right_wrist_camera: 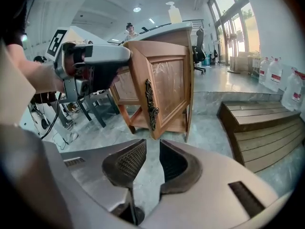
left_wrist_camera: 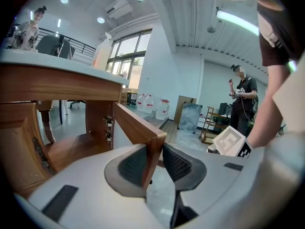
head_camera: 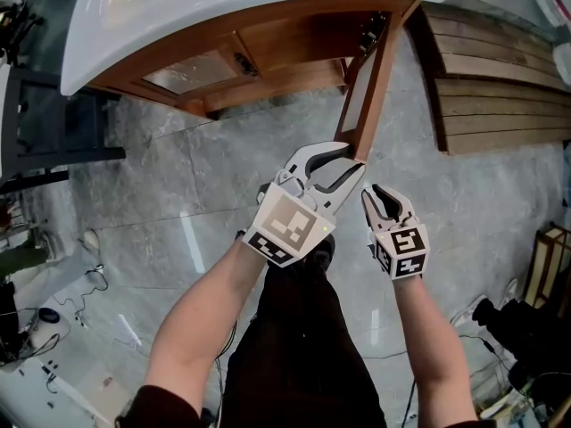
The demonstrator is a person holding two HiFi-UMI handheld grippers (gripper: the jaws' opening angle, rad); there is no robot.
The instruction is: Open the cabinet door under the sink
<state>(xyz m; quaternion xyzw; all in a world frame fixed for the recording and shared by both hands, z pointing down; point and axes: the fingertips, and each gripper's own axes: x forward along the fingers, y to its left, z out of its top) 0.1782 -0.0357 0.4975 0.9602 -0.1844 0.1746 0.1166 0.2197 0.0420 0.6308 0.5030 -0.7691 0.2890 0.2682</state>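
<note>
The wooden cabinet [head_camera: 268, 52] stands under the white sink [head_camera: 223, 7], its right door [head_camera: 370, 87] swung far out toward me. My left gripper [head_camera: 352, 160] is at the door's free edge, which stands between its jaws in the left gripper view [left_wrist_camera: 155, 163]; the door [left_wrist_camera: 133, 123] shows end-on there, and the pads sit close on either side without clearly pressing. My right gripper [head_camera: 379, 194] hovers just right of it, open and holding nothing [right_wrist_camera: 152, 161]. Its view shows the door's front [right_wrist_camera: 167, 85] with an ornate dark handle [right_wrist_camera: 151, 104], and the left gripper [right_wrist_camera: 95, 56] at the top edge.
A low stepped wooden platform [head_camera: 500, 78] lies right of the cabinet. Dark table frames [head_camera: 53, 150] stand at the left, with cables [head_camera: 89, 283] on the marble floor. Black gear [head_camera: 526, 328] sits at the lower right. A person [left_wrist_camera: 243, 99] stands across the room.
</note>
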